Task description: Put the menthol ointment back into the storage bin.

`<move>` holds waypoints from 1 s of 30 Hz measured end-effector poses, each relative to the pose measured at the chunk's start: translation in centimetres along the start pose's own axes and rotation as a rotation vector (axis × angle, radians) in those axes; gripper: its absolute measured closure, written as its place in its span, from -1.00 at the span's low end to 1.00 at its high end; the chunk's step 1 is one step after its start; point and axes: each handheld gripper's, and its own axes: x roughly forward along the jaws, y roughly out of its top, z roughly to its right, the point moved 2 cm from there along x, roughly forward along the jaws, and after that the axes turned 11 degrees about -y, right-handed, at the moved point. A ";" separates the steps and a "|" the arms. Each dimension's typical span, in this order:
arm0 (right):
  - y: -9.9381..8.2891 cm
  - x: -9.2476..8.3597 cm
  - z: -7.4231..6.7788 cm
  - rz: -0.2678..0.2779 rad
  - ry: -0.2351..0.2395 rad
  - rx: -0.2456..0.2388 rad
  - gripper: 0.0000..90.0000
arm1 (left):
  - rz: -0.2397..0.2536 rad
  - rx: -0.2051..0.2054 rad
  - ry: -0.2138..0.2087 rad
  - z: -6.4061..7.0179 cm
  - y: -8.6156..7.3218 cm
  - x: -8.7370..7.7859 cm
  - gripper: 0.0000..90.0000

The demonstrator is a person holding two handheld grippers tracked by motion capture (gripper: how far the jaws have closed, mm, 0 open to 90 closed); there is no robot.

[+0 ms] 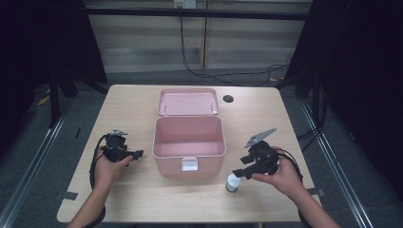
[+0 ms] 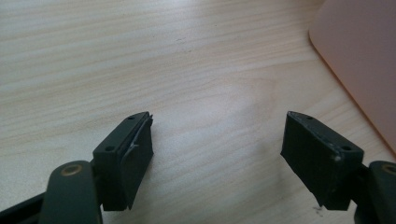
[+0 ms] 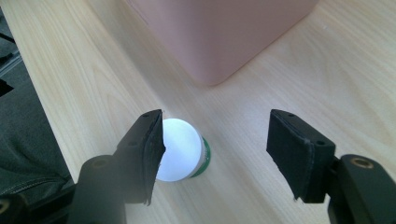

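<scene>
Right hand-held gripper (image 3: 215,154) released over the bottle (image 3: 180,149), lower centre.
Shift it left so the cap sits between the jaws; left hand-held gripper (image 2: 217,158) idles released.

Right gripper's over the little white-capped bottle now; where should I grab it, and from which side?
Grip the white cap of the bottle, coming straight down from above. It stands upright on the table, clear of the pink box, and the open right gripper sits off-centre, so centre it first.

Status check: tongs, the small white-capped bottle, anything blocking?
Both tongs open, empty. Right tongs over white-capped bottle, upright on table, not gripped. Left tongs over bare wood. Open pink box stands just behind bottle.
</scene>
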 end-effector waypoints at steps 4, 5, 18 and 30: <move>-0.2 0.2 -0.3 -0.016 0.010 0.002 -0.19 | 0.031 0.020 0.014 0.1 -0.3 0.2 -0.50; -0.2 0.3 -0.3 -0.019 0.007 -0.005 -0.19 | 0.038 0.036 0.019 0.1 -0.5 0.2 -0.52; -0.3 0.8 -1.7 -0.048 0.027 -0.046 -0.19 | 0.115 0.146 0.041 0.0 -1.7 0.6 -0.65; -0.8 2.0 -2.3 -0.109 0.023 -0.074 -0.15 | 0.114 0.146 0.041 0.0 -1.7 0.6 -0.65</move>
